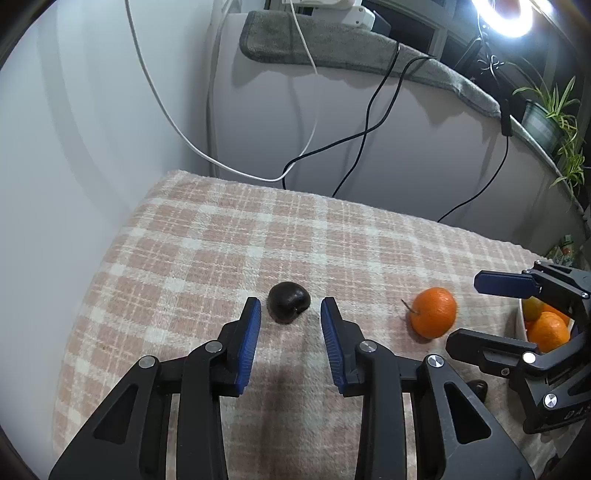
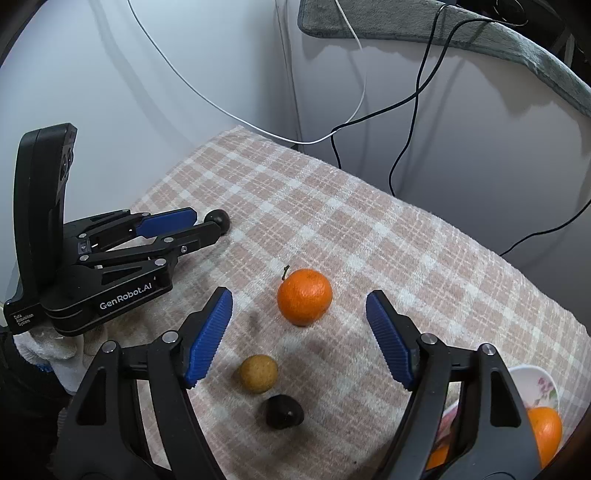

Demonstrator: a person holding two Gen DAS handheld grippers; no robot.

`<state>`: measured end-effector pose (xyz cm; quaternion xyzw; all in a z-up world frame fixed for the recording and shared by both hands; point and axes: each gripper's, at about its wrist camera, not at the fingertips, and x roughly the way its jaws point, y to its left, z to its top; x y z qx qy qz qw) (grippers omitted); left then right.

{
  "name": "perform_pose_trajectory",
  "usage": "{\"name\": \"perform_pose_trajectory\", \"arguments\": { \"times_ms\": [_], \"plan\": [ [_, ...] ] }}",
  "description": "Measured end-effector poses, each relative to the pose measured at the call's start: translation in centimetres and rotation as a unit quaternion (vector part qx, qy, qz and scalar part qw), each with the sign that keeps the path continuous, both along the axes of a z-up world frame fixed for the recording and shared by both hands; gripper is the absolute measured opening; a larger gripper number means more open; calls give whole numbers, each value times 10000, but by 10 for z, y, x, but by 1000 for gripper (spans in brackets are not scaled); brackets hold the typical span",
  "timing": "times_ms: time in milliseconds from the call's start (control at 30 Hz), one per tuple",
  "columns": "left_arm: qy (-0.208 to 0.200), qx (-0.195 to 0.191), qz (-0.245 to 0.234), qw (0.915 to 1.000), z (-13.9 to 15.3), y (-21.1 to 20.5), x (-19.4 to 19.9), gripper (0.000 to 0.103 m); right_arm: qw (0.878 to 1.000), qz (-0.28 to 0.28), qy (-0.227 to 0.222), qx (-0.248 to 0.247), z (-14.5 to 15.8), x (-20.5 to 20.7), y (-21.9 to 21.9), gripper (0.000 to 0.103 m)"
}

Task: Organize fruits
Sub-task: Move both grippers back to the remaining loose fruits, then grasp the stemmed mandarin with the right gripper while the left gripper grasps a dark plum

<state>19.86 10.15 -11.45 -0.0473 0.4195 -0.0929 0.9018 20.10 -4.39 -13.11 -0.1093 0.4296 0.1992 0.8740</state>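
Reading "GenRobot.AI": left gripper [image 2: 212, 221] unclenched by dark fruit [image 2: 218, 218], right gripper [image 2: 299, 314] released.

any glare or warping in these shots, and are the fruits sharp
Left wrist view: the ring light blows out white at top right, and fisheye bends the checked cloth. Right wrist view: no glare, the orange is sharp, soft shadows lie beneath the fruit.

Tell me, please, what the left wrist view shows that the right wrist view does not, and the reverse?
Only the left wrist view shows the ring light and the potted plant. Only the right wrist view shows the small yellow fruit, a second dark fruit and a gloved hand. Both show the loose orange, the checked cloth, the bowl of oranges and both grippers, open.
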Motion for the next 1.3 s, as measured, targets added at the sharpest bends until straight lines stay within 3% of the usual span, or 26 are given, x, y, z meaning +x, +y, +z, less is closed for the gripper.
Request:
{"name": "perform_pose_trajectory", "arguments": {
  "times_ms": [467,633,1300],
  "plan": [
    [108,191,-56,9997,-10,-7,15,26,9993,-116,281,-195,-14,15,5,58],
    [97,213,-68,9997,-10,-10,17,24,9988,-130,396,-265,-20,18,8,41],
    [-16,18,6,10000,-1,-2,2,23,9994,-76,339,-6,-16,5,2,37]
  ]
}}
